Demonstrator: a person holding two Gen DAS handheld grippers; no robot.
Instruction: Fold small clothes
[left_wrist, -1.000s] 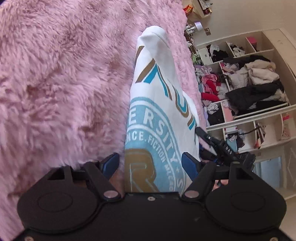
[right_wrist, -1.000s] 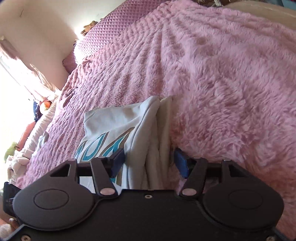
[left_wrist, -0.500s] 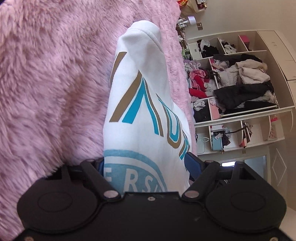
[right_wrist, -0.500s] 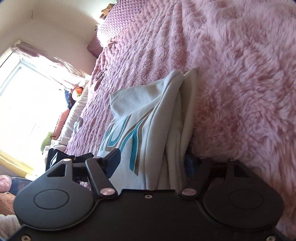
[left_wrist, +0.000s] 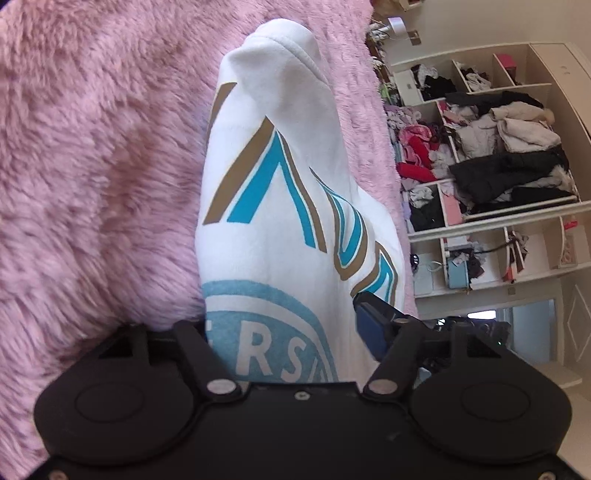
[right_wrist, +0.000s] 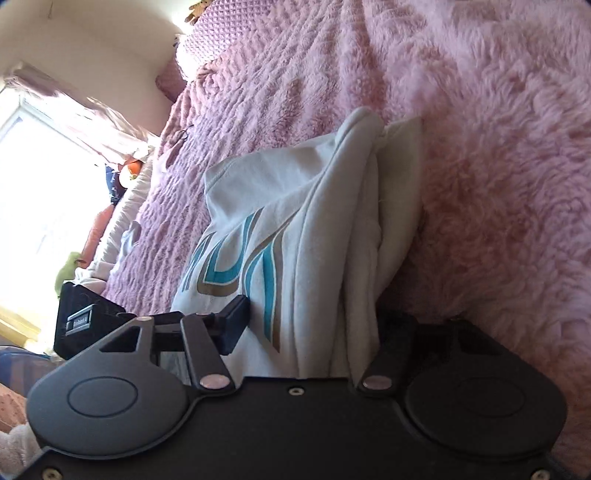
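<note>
Where fur spreads pink, 1 white shirt (left_wrist: 280, 192), 2 claws.

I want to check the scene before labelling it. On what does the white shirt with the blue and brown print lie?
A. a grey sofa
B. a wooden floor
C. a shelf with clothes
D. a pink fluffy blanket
D: the white shirt rests on the pink fluffy blanket, which surrounds it in both views; the shelf with clothes stands apart in the background.

Pink fluffy blanket (left_wrist: 92, 166), cluttered shelves (left_wrist: 491, 177), bright window (right_wrist: 48, 177)
</note>
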